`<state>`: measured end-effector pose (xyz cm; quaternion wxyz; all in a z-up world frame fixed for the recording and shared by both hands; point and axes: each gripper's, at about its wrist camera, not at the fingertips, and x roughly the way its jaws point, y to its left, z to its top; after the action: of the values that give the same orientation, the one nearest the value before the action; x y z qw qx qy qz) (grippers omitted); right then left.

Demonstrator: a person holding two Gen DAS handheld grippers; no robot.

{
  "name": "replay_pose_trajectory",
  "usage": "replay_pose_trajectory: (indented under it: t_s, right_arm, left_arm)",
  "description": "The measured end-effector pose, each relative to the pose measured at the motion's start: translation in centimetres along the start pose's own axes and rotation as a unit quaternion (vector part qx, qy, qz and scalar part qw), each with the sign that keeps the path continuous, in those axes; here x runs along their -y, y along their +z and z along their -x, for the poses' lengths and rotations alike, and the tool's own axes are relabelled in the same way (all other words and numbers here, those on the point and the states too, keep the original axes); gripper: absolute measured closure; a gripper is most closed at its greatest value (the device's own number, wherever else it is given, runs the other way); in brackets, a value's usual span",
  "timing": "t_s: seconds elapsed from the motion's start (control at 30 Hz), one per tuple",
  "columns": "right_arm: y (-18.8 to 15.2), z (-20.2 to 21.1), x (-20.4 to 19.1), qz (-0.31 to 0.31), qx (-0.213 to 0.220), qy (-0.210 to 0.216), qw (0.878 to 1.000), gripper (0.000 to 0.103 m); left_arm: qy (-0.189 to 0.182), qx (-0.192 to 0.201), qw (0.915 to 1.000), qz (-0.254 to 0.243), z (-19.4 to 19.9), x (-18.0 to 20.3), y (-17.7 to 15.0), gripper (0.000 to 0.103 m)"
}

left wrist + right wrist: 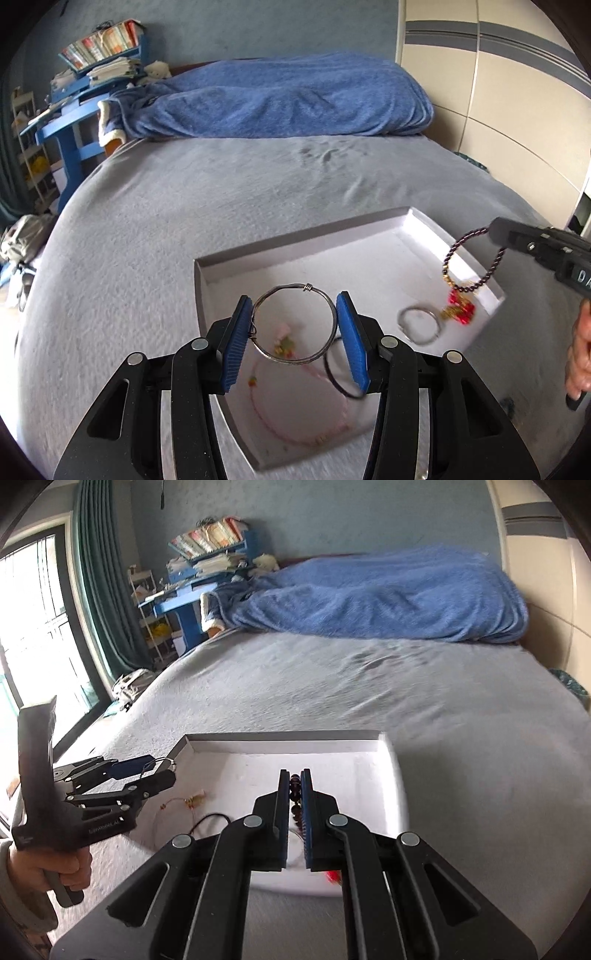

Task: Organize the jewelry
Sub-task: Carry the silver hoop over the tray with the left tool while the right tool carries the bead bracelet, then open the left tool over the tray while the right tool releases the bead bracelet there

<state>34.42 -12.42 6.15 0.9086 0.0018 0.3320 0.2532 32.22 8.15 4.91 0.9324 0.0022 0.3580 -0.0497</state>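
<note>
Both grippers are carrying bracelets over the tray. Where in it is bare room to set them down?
The white tray is bare across its far half, up to the far wall and far corner. The near half is crowded: pink necklace, black loop, small silver ring.

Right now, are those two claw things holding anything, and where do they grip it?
The left gripper pinches a silver wire bangle across its sides. The right gripper clamps a dark beaded bracelet by its bead strand.
</note>
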Motion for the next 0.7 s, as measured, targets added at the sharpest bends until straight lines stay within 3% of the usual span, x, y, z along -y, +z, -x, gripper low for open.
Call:
replay_pose_trajectory:
  t_s: [0.2,0.37,0.6,0.7]
  right_arm:
    - [1.6,-5.4,-0.4,-0.015,-0.047,0.026,0.998,0.097]
    - [2.2,-9.2,0.7,-0.011,-0.094,0.000,0.995,0.097]
    - [1.7,-9.8,2.9,-0.003,-0.113,-0.034,0.993,0.097]
    - [1.0,-9.5,3.7,-0.001,-0.115,-0.044,0.992,0.093]
  left_arm:
    - [0.014,-0.031,0.9994,0.008,-3.1,-0.8,1.3,0.054]
    - [0.019,-0.052,0.9984,0.008,-5.1,-0.9,1.8,0.054]
    - [0.032,-0.057,0.9975,-0.027,-6.7,-0.6,1.2,0.054]
    - [0.039,-0.042,0.9981,-0.024,-6.5,-0.8,1.5,0.039]
